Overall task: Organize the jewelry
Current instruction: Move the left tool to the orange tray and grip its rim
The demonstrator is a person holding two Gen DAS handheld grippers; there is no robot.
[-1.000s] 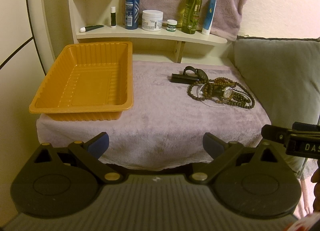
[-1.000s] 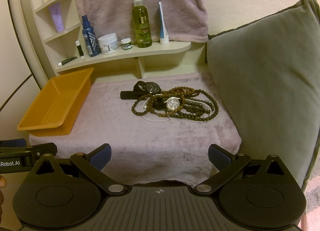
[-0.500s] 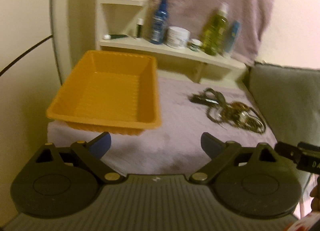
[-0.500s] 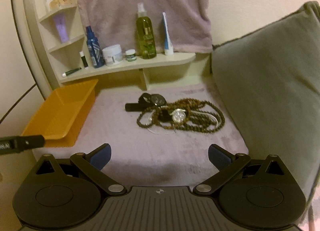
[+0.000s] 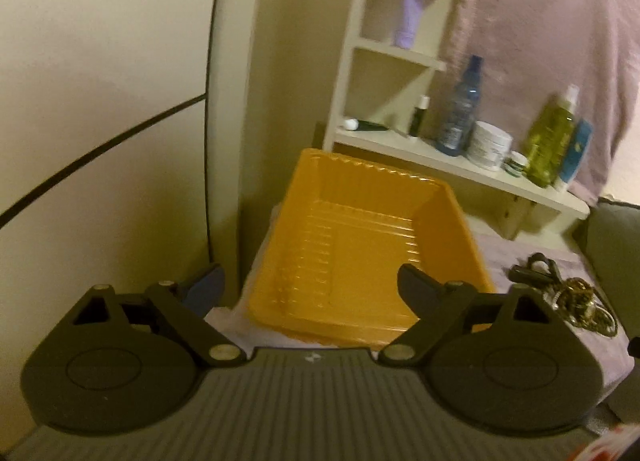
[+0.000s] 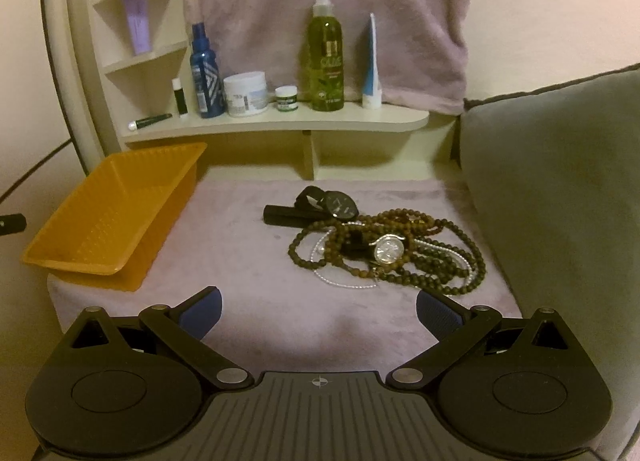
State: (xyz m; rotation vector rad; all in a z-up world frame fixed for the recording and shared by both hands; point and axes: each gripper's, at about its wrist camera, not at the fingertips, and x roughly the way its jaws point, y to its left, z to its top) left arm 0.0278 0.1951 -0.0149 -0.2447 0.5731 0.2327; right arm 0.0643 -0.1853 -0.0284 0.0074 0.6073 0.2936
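Note:
An empty orange tray (image 5: 372, 245) (image 6: 84, 237) sits on the left of a mauve plush-covered surface (image 6: 248, 261). To its right lies a tangled pile: brown bead necklaces (image 6: 432, 261) (image 5: 580, 301), a silver-faced watch (image 6: 389, 250) and a black watch (image 6: 340, 205). My left gripper (image 5: 310, 287) faces the tray's near edge, its jaws wide but closing, with nothing held between them. In front of the bead pile, a short way back from it, my right gripper (image 6: 318, 311) is open and empty.
A cream shelf (image 6: 280, 121) at the back holds a blue bottle (image 6: 206, 73), a white jar (image 6: 245, 94), a green spray bottle (image 6: 326, 57) and a tube (image 6: 372, 65). A mauve towel (image 6: 320, 1) hangs behind. A grey cushion (image 6: 560, 181) borders the right side.
The left gripper swung left and rolled, so the tray now fills its view and the beads sit at the far right. The right gripper moved closer to the bead pile.

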